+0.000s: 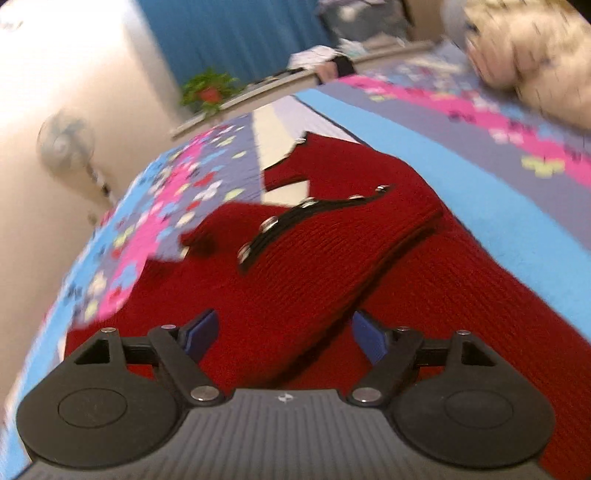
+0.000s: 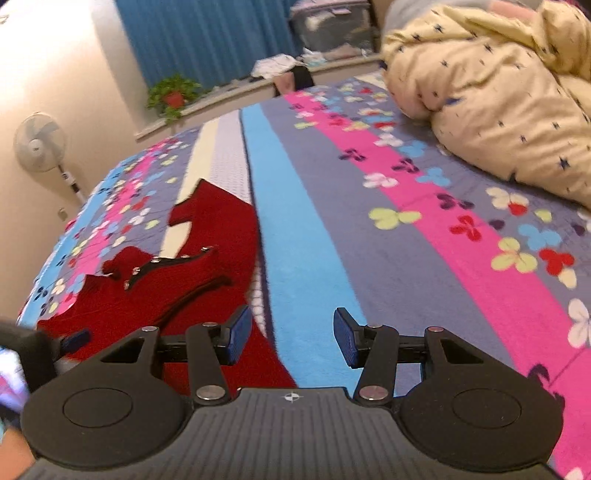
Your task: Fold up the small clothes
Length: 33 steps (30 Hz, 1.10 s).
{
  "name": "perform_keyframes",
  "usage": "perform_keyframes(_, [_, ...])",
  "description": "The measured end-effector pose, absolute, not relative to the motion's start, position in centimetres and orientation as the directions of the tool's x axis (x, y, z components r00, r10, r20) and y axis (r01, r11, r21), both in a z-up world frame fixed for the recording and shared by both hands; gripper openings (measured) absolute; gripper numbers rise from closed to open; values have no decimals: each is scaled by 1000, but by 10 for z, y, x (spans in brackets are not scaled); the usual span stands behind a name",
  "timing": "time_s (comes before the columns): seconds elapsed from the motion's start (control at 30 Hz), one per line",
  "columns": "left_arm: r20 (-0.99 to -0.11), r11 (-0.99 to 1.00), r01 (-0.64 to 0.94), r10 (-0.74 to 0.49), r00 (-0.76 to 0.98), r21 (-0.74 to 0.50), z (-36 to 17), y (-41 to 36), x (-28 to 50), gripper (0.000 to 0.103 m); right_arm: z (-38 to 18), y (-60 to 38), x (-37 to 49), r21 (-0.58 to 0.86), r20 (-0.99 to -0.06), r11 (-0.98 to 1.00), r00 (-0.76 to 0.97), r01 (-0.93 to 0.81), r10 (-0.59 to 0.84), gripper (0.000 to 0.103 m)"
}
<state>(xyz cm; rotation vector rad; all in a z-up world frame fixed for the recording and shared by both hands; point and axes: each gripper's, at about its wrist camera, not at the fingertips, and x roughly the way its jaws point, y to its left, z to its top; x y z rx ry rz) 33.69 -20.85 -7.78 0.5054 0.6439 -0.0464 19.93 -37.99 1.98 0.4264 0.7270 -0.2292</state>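
Note:
A small dark red knit garment [image 1: 295, 266] with a black strip of silver snaps [image 1: 295, 218] lies on the flowered bedspread [image 1: 498, 155], one part folded over the rest. My left gripper [image 1: 284, 336] is open just above the red knit, nothing between its blue pads [image 1: 201, 332]. In the right wrist view the garment [image 2: 207, 251] lies to the left. My right gripper [image 2: 291, 334] is open and empty over the blue stripe, its left pad [image 2: 238, 332] at the garment's right edge. The left gripper's blue tip [image 2: 74, 339] shows at the far left.
A cream star-print quilt [image 2: 498, 99] is bunched at the bed's far right. Beyond the bed are a standing fan [image 2: 40, 144], a potted plant [image 2: 171, 94] on a sill, blue curtains [image 2: 207, 37] and piled items [image 2: 332, 26].

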Motion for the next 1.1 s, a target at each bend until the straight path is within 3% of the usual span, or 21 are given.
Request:
perform_keyframes(0.07, [-589,844,241,106,801,480,-85,-218,351,80,15,-382,203,302,-696,884,716,356,-50,51])
perform_keyframes(0.1, [-602,830,266,102,792,490,-88,-218,357,64,14,-382,204,302,-699,885,713,354,-46,51])
perform_keyframes(0.13, [-614,821,293,88,784,491,-90,-216,363,39,12,-381,206,299,-702,888,711,349,-43,51])
perform_keyframes(0.17, [-622,814,318,66,780,485,-88,-211,367,27,10,-379,209,294,-705,892,708,343,-39,51])
perform_keyframes(0.23, [-582,791,323,52,812,520,-79,-195,369,18,8,-377,213,289,-712,894,701,344,-39,51])
perform_keyframes(0.37, [-477,817,188,118,871,546,-33,-117,376,17,8,-374,217,295,-712,893,701,339,-32,51])
perform_keyframes(0.5, [-439,888,-157,359,824,431,22,31,376,16,8,-371,218,295,-714,897,699,329,-21,51])
perform_keyframes(0.6, [-465,841,-396,535,705,368,38,141,359,15,9,-369,218,302,-712,897,702,324,-14,51])
perform_keyframes(0.73, [-548,711,-623,679,489,325,26,269,324,18,8,-364,218,294,-718,902,696,315,-10,51])
perform_keyframes(0.77, [-573,682,-673,684,451,285,24,290,313,21,7,-362,219,290,-721,905,693,312,-8,51])
perform_keyframes(0.83, [-614,656,-737,653,443,165,23,315,287,46,5,-358,220,279,-725,911,688,305,-9,51])
perform_keyframes(0.87, [-622,666,-733,634,460,137,22,314,280,50,4,-355,220,272,-728,914,686,301,-9,51])
perform_keyframes(1.1, [-597,876,-482,395,699,15,23,205,253,58,-7,-346,226,220,-752,932,659,287,-26,51])
